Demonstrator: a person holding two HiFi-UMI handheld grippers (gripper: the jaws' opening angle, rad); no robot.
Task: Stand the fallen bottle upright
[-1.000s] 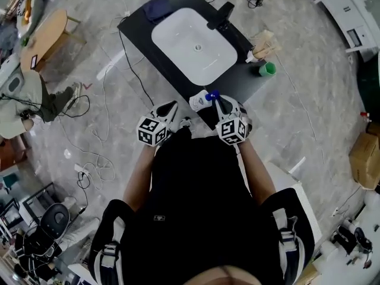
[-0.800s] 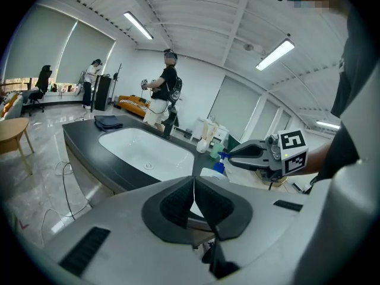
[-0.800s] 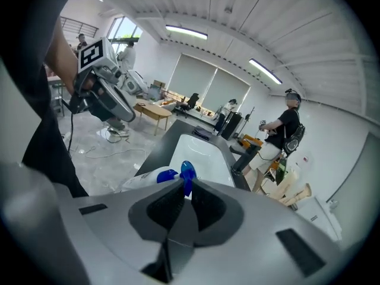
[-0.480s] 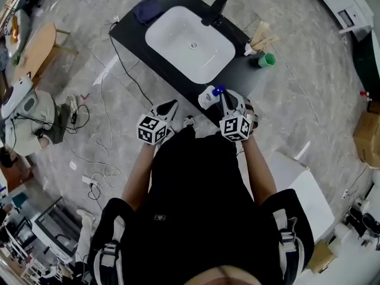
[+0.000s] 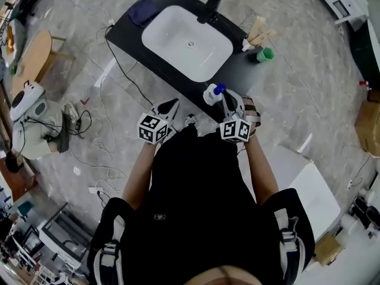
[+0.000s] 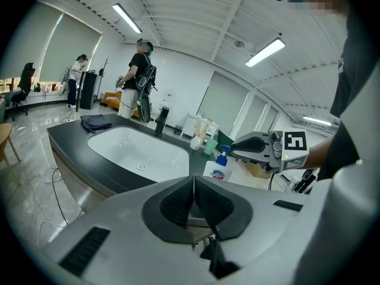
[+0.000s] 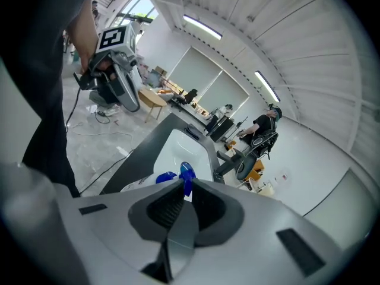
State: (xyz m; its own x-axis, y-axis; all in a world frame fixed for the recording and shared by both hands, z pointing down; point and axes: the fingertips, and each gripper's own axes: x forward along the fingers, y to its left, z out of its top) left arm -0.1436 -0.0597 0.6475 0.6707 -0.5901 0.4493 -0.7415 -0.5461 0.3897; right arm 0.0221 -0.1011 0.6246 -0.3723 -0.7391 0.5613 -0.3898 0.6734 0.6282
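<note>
**Gripped high, nearly standing**

The right gripper [image 7: 185, 186] pinches the blue pump head [image 7: 185, 172] of the bottle [image 6: 217, 170], which seems nearly upright at the counter's [image 5: 236, 70] near edge by the sink [image 5: 172, 34]. It looks like light, slick plastic (the pump may swivel), so the body is a surer hold. The left gripper [image 6: 193, 186] is closed and empty.

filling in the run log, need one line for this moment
right gripper: jaws shut on bottle top | bottle: about upright at counter edge | left gripper: jaws shut, empty

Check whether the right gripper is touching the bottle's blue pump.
Touching. In the right gripper view, the right gripper pinches the blue pump between its jaws.
</note>
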